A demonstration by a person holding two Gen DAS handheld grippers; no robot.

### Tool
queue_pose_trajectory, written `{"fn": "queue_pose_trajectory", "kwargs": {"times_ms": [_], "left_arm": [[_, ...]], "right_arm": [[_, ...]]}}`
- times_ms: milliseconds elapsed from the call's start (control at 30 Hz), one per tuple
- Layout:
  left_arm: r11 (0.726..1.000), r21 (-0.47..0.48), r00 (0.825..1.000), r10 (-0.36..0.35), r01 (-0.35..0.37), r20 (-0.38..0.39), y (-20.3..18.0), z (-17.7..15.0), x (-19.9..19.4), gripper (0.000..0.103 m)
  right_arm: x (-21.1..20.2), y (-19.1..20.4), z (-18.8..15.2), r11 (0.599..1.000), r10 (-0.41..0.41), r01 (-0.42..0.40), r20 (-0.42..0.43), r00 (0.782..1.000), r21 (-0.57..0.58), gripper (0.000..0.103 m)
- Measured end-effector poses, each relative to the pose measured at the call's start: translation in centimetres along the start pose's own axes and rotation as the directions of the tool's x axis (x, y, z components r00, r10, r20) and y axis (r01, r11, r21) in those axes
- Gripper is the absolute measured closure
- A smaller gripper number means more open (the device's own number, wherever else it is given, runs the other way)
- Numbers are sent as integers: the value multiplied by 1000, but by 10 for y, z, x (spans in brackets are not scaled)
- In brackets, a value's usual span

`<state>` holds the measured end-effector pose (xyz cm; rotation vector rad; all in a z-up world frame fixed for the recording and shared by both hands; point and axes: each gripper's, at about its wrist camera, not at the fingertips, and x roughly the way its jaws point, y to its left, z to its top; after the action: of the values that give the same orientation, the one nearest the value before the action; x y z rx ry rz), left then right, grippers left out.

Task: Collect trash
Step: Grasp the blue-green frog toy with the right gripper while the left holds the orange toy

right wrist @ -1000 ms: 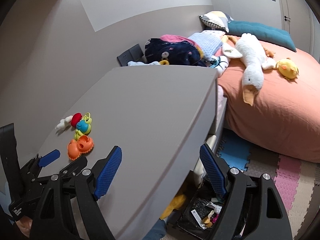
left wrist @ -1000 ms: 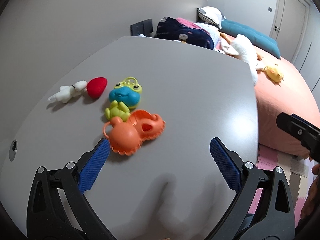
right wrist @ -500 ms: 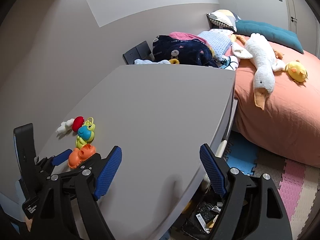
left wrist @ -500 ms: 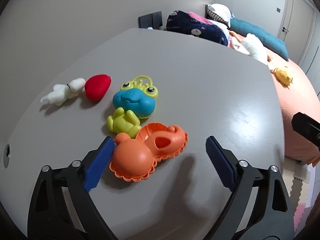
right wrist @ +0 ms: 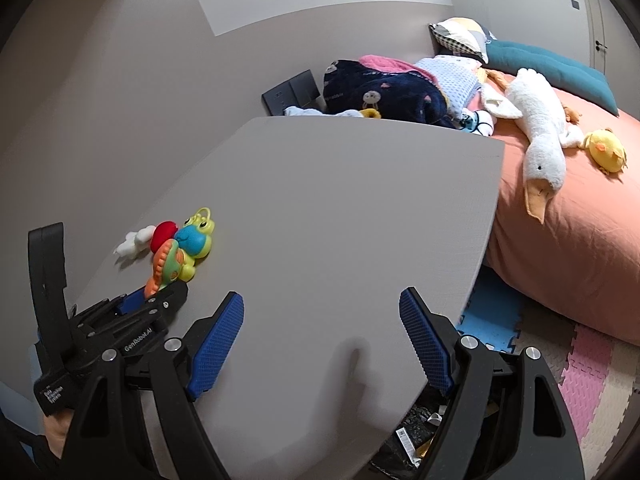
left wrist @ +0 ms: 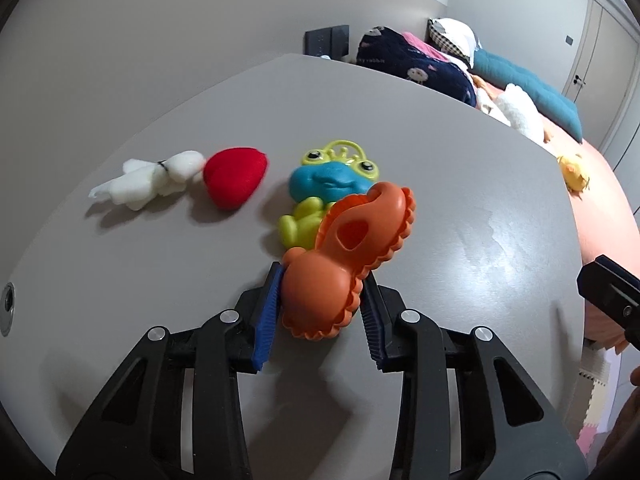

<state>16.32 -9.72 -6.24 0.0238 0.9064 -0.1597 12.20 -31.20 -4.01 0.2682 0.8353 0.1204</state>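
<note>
tilted up now, orange toy (left wrist: 344, 256) sits pinched in downward-angled left claw (left wrist: 320, 312).

Orange toy (left wrist: 348, 248); blue-green frog (left wrist: 328, 184); red heart (left wrist: 234, 176); grey table (left wrist: 460, 168); salmon bedspread (right wrist: 580, 232).

My left gripper (right wrist: 156, 300) carries "GenRobot.AI" in white along one black arm; the navy blanket (left wrist: 416, 66) reads "my rabbit".
</note>
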Motion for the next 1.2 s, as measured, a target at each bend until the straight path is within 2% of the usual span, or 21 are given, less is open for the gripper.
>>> {"fn": "queue_pose_trajectory", "kwargs": {"times_ms": [100,300,767,1200], "left_arm": [[1000,-20,1000,-10,11,5,11,-1,-4,66],[999,-44,999,18,-16,47,36,-1,-24,66],[983,-145,990,120,-109,71,103,2,-44,66],[957,-243,984,174,-158,44,146,0,-42,66]], "right_arm": [[3,9,0,1000,4,-4,-4,1000,-15,22],[12,32,0,999,29,-29,-13,999,-42,22],[56,93,9,991,69,-76,-64,996,-111,22],[109,133,30,986,20,-41,-125,992,-164,22]]}}
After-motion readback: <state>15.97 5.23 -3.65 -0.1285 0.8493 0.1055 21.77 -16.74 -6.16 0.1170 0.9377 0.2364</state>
